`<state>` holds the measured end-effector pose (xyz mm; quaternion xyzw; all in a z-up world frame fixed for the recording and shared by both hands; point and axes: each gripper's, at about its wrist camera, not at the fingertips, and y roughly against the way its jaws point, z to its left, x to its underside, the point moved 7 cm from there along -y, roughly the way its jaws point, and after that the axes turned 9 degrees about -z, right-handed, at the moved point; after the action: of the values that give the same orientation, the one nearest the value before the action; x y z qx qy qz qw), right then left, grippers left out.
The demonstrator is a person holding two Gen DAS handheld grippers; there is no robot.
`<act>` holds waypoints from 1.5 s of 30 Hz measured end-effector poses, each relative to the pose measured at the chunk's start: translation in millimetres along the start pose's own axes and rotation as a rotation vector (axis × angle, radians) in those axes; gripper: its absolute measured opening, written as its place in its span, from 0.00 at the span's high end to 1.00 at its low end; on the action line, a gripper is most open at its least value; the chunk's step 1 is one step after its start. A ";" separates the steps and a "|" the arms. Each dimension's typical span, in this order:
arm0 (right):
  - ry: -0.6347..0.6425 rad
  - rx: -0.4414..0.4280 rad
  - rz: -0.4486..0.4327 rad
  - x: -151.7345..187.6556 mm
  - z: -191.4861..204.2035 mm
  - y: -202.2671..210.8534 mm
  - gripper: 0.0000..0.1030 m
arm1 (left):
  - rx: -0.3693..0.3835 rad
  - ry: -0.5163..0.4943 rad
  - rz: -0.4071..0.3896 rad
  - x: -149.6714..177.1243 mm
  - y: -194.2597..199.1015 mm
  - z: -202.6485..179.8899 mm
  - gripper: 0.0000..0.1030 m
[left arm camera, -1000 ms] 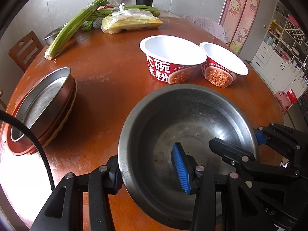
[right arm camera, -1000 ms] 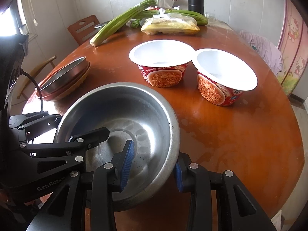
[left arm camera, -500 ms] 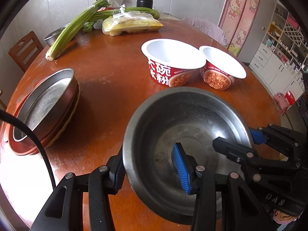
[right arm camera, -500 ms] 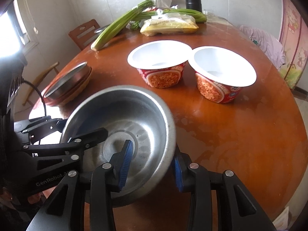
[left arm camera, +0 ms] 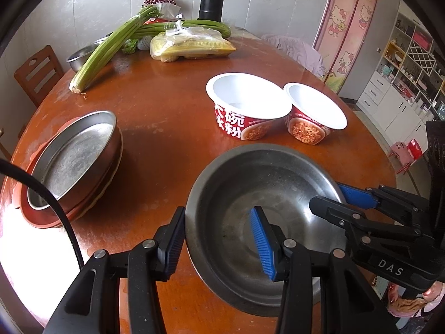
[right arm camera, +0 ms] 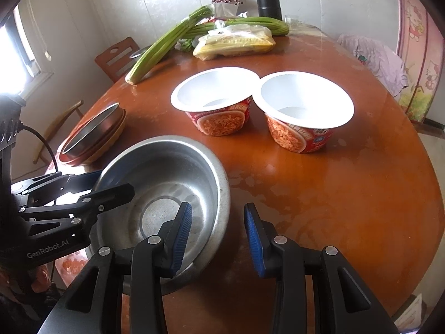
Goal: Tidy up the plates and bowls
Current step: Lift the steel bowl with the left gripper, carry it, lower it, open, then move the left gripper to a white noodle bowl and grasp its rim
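Observation:
A large steel bowl (left arm camera: 250, 189) (right arm camera: 167, 172) is at the near edge of the round wooden table (left arm camera: 167, 97). My left gripper (left arm camera: 218, 243) straddles its left rim. The outer pad lies against the outside and the inner pad hangs inside, clear of the wall, so the gripper is open. My right gripper (right arm camera: 217, 236) straddles the opposite rim, also open, with a gap between its outer pad and the rim. Each gripper shows in the other's view: right gripper (left arm camera: 338, 199), left gripper (right arm camera: 111, 185). A stack of plates (left arm camera: 75, 161) (right arm camera: 94, 133) topped by a steel dish sits to the left.
Two empty noodle cups (left arm camera: 247, 103) (left arm camera: 314, 105) stand side by side beyond the bowl. Celery (left arm camera: 105, 47), a bag of yellow food (left arm camera: 192, 46), a black flask (left arm camera: 210, 0) and a small steel basin (left arm camera: 80, 57) crowd the far side. A wooden chair (left arm camera: 36, 69) stands at the left.
The bowl has shifted left in the right wrist view, and a gap has opened between its rim and the right gripper's outer pad. It looks smaller in the left wrist view.

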<state>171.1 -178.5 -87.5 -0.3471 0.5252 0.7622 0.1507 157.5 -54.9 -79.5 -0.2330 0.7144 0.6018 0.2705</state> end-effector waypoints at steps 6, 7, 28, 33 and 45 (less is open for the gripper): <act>-0.021 0.008 -0.021 -4.4 -9.1 7.4 0.61 | -0.004 -0.001 -0.011 -10.6 1.9 -2.2 0.55; -0.023 0.008 -0.025 -5.0 -10.5 8.7 0.61 | -0.011 -0.003 -0.014 -12.5 2.5 -1.8 0.54; -0.119 0.078 -0.117 -54.3 -76.6 44.9 0.60 | 0.077 -0.049 -0.032 -80.8 -0.5 -62.6 0.54; -0.134 0.114 -0.132 -68.3 -98.7 50.5 0.60 | 0.114 -0.053 0.002 -87.2 -15.4 -83.9 0.54; -0.126 0.153 -0.120 -88.0 -135.0 33.8 0.60 | 0.153 0.000 0.099 -95.5 -56.5 -106.5 0.54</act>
<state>263.8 -302.5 -31.5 -0.3170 0.5495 0.7298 0.2548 254.5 -168.6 -43.5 -0.1760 0.7690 0.5580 0.2574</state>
